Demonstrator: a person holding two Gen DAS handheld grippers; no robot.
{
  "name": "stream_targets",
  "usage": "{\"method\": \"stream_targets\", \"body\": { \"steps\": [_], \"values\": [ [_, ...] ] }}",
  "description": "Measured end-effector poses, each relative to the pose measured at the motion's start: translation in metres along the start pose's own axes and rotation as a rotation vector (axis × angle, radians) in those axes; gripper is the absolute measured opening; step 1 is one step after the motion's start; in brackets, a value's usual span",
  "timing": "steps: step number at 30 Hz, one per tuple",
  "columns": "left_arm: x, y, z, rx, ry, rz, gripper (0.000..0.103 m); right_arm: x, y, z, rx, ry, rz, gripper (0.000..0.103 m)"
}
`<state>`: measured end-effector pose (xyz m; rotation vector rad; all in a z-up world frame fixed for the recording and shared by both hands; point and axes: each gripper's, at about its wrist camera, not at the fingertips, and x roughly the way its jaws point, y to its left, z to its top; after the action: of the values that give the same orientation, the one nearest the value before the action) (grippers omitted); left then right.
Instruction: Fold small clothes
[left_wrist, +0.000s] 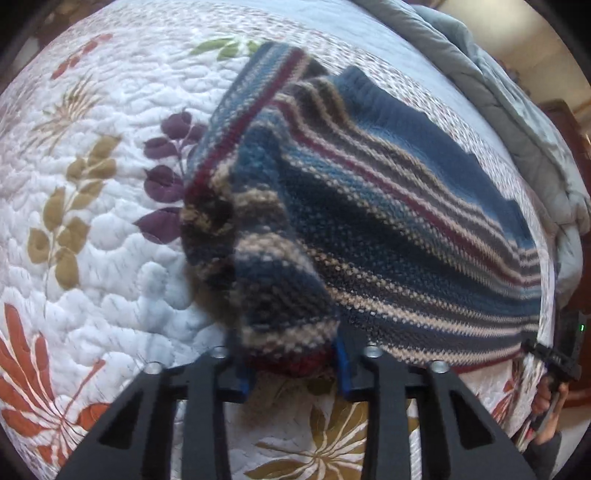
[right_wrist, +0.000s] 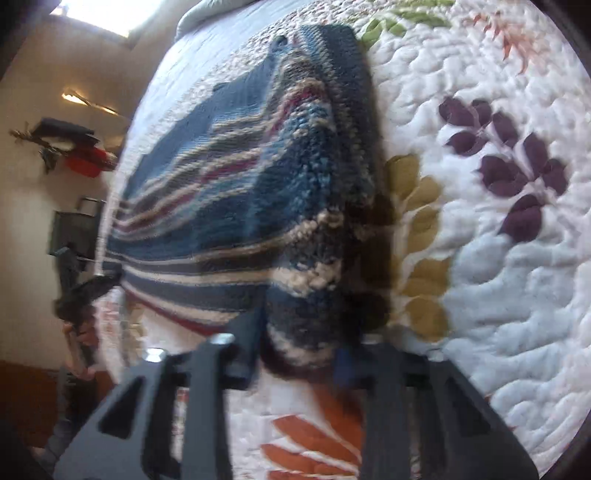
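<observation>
My left tongs (left_wrist: 293, 363) pinch a bunched corner of the striped sweater (left_wrist: 388, 221), lifted off the quilt (left_wrist: 110, 258). The rest drapes rightward across the quilt toward its far edge by a grey duvet (left_wrist: 517, 110). My right tongs (right_wrist: 295, 363) clamp another gathered fold (badly blurred).

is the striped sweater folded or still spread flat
Partly folded: each hand-held gripper pinches a bunched edge of the striped sweater, the rest flat on the quilt.
</observation>
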<state>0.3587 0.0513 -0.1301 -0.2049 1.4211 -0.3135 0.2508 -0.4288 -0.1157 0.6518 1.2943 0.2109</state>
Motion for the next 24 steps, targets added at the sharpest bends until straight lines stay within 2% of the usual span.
{"method": "stream_targets", "body": {
  "steps": [1, 3, 6, 9, 12, 21, 24],
  "values": [
    [-0.002, 0.002, 0.000, -0.029, 0.004, -0.011, 0.024, -0.003, 0.003, -0.002, -0.007, -0.008, -0.012, 0.023],
    [-0.006, 0.002, -0.003, -0.065, 0.020, 0.031, 0.022, -0.010, 0.010, -0.006, -0.043, -0.020, -0.041, 0.022],
    [-0.023, -0.005, -0.011, -0.046, -0.023, 0.062, 0.020, -0.027, 0.016, -0.011, -0.047, -0.045, -0.034, 0.021],
    [-0.044, -0.015, -0.017, -0.012, -0.061, 0.062, 0.019, -0.048, 0.020, -0.017, -0.058, -0.070, -0.022, 0.020],
    [-0.061, -0.025, -0.036, 0.013, -0.048, 0.046, 0.019, -0.068, 0.021, -0.031, -0.077, -0.075, -0.038, 0.020],
    [-0.084, -0.050, -0.127, 0.101, -0.004, 0.019, 0.020, -0.117, -0.010, -0.111, -0.065, -0.061, -0.077, 0.020],
    [-0.086, -0.065, -0.163, 0.142, -0.007, 0.034, 0.020, -0.129, -0.023, -0.139, -0.052, -0.048, -0.100, 0.020]
  ]
}}
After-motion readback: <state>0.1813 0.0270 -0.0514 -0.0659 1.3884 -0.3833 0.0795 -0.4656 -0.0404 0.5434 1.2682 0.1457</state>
